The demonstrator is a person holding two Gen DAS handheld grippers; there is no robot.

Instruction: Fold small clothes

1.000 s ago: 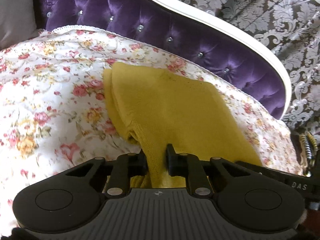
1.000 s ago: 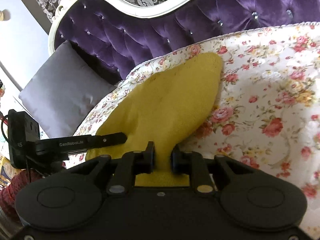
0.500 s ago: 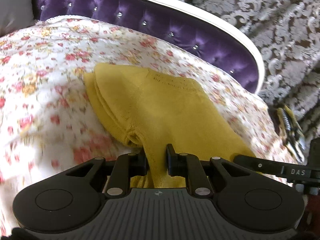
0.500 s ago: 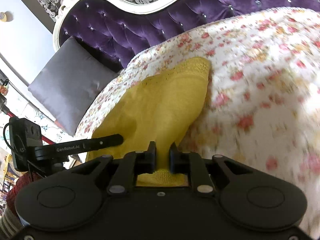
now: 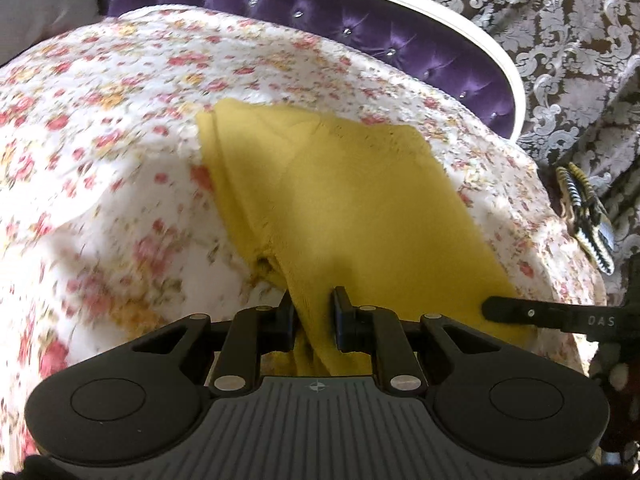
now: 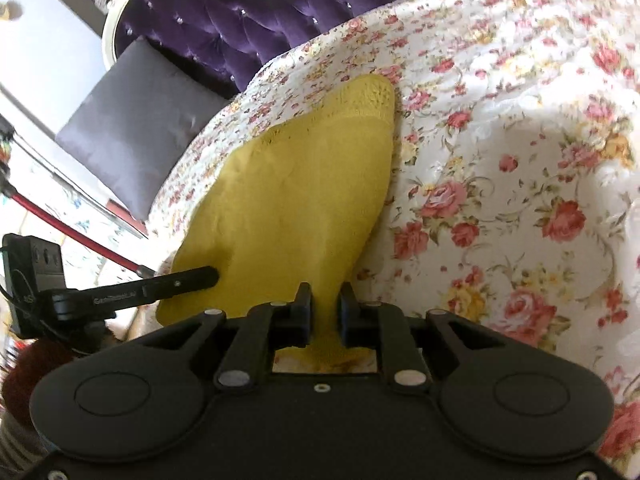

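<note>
1. Mustard-yellow knit garment (image 5: 360,208) lies folded on the floral bedspread (image 5: 100,128), its far end resting flat and its near end lifted toward both grippers.
2. Left gripper (image 5: 314,312) has its jaws pinching a bunched near corner of the garment; the cloth runs down between them.
3. Right gripper (image 6: 323,308) likewise has its jaws clamped on a narrow gathered strip of the same garment (image 6: 296,208).
4. In the left wrist view, one finger of the right gripper reaches in from the right edge and overlaps the cloth's near right corner.
5. In the right wrist view, one finger of the left gripper crosses the cloth's near left corner.
6. A purple tufted headboard (image 6: 240,28) with a white frame curves behind the bed, and a grey cushion (image 6: 136,132) leans against it.
</note>
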